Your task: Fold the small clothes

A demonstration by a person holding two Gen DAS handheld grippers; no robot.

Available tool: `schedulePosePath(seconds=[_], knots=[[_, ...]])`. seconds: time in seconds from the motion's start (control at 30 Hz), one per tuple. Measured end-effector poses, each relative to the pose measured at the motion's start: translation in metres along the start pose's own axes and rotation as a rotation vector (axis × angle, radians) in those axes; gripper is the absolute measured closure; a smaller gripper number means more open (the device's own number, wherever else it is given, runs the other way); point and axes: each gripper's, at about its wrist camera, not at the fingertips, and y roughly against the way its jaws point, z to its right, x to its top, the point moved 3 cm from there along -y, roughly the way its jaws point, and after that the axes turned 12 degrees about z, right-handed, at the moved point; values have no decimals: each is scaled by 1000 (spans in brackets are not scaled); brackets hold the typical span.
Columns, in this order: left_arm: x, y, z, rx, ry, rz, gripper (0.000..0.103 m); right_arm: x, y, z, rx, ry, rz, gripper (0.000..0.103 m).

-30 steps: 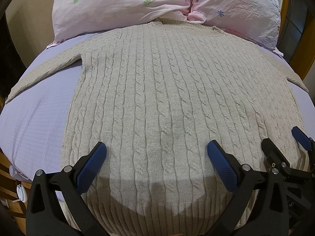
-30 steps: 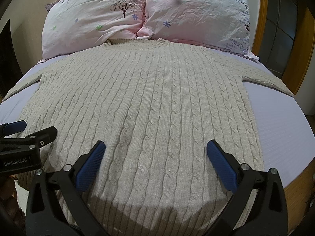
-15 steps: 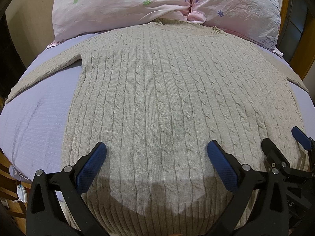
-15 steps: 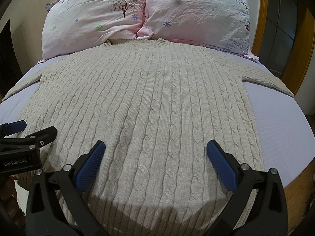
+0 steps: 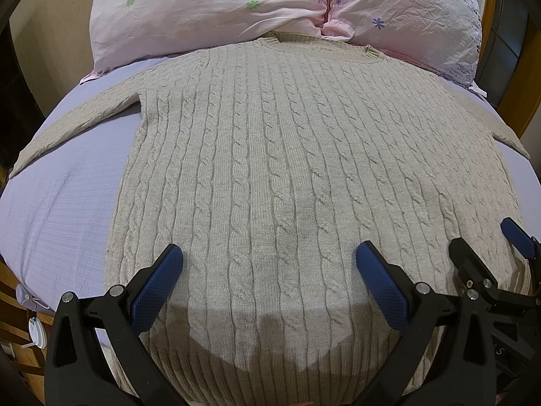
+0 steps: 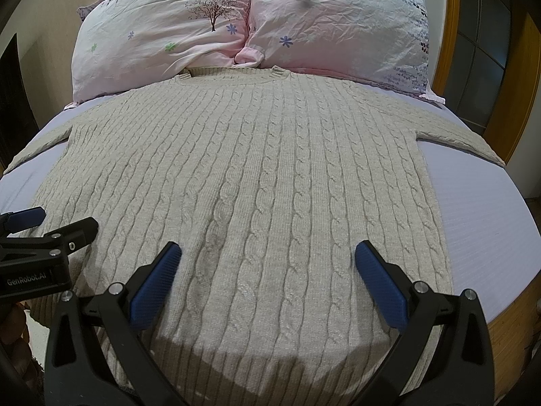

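Observation:
A beige cable-knit sweater (image 5: 287, 155) lies flat on the bed, collar toward the pillows, sleeves spread to both sides; it also shows in the right wrist view (image 6: 257, 176). My left gripper (image 5: 268, 264) is open and empty, hovering over the sweater's lower left part near the hem. My right gripper (image 6: 267, 260) is open and empty over the lower right part. The right gripper also shows in the left wrist view (image 5: 487, 247), and the left gripper shows in the right wrist view (image 6: 57, 220).
Two pink floral pillows (image 5: 236, 6) lean at the head of the bed. The lavender sheet (image 5: 61, 209) shows on both sides of the sweater. A wooden frame and door (image 6: 500, 77) stand to the right. A white object (image 5: 35, 330) lies off the bed's left edge.

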Motion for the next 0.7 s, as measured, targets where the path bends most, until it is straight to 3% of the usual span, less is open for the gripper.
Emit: schedulePosePath(seconds=[0.4, 0.57, 0.63, 0.7], knots=[[0, 0, 0, -1, -1, -2, 1, 1, 0, 0, 15, 11, 9, 2], [3, -1, -4, -17, -13, -2, 1, 3, 1, 6, 106, 24, 42, 2], [7, 1, -7, -63, -8, -12, 1, 15, 3, 30, 158, -56, 57, 2], [12, 4, -18, -132, 49, -2, 1, 39, 9, 86, 126, -212, 115, 2]])
